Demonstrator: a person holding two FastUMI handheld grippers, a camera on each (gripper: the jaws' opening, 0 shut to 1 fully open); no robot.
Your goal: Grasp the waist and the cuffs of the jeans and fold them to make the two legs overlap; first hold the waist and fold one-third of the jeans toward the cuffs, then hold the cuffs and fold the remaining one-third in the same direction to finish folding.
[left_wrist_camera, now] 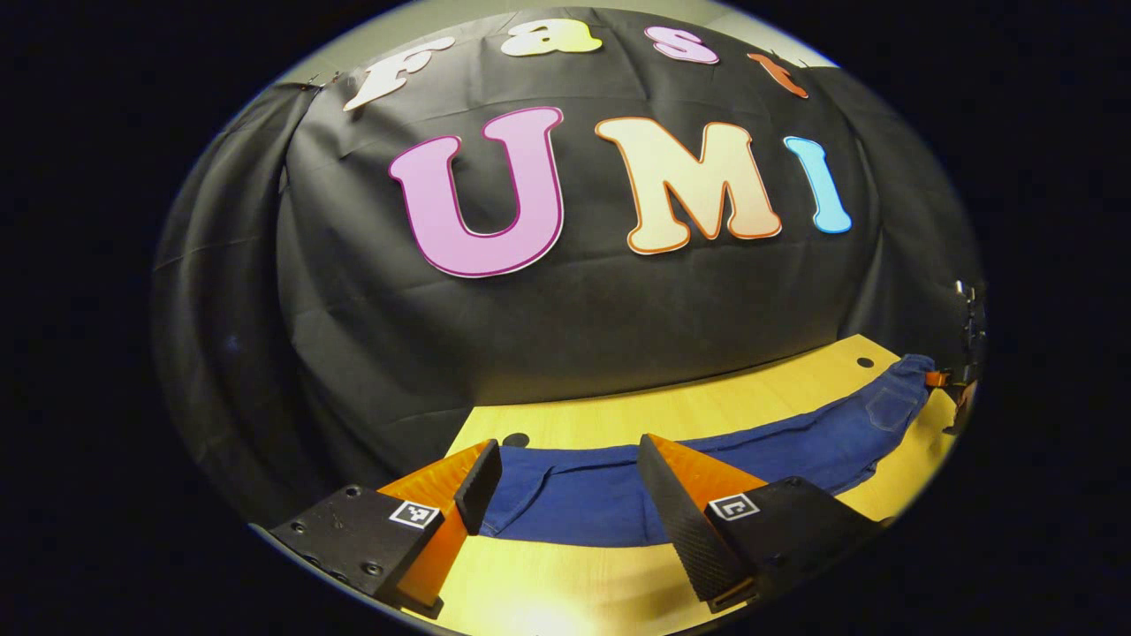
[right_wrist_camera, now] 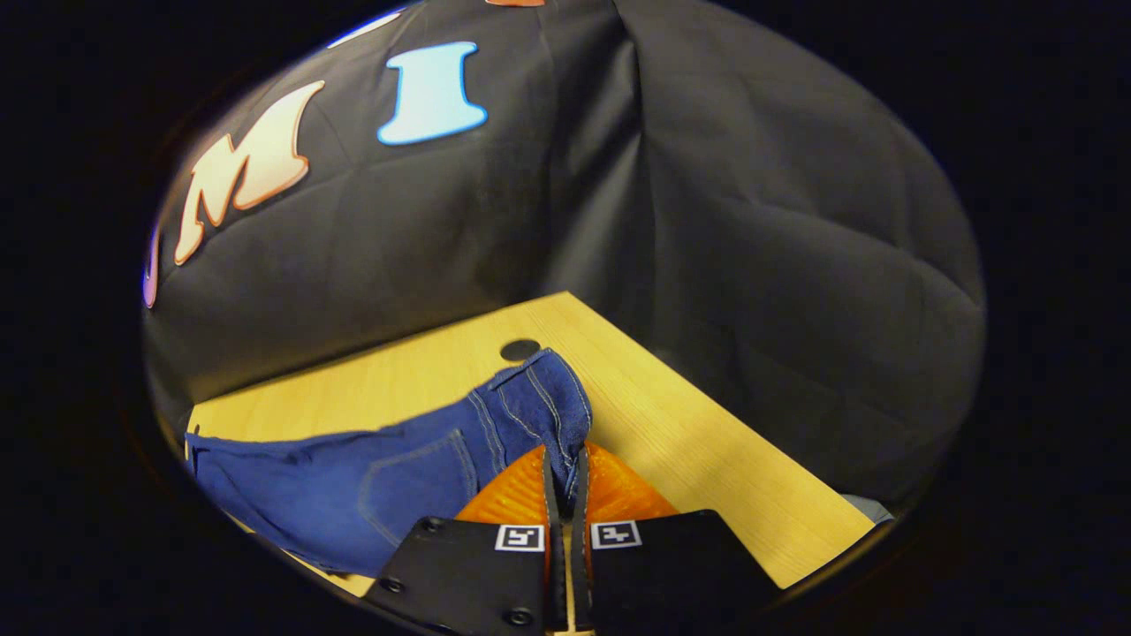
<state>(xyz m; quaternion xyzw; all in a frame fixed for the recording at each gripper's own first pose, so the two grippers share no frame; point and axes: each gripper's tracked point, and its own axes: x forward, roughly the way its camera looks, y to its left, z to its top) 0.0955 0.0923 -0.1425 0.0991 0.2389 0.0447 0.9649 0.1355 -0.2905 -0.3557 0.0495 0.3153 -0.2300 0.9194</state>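
Right claw (right_wrist_camera: 565, 481) pinches jeans (right_wrist_camera: 398, 477) waist; left claw (left_wrist_camera: 565, 481) spread over cuffs

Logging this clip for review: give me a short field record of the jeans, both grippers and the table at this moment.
jeans: blue, stretched along the table
waist end: pinched in the right gripper
cuff end: on the table between the left gripper's fingers
left gripper: open, nothing held
table: light wood, with round holes
fold stage: not clear

jeans (right_wrist_camera: 389, 481) waist edge: hidden between the right gripper (right_wrist_camera: 565, 481) fingers
jeans near hem: cut off below left gripper (left_wrist_camera: 565, 486) fingers
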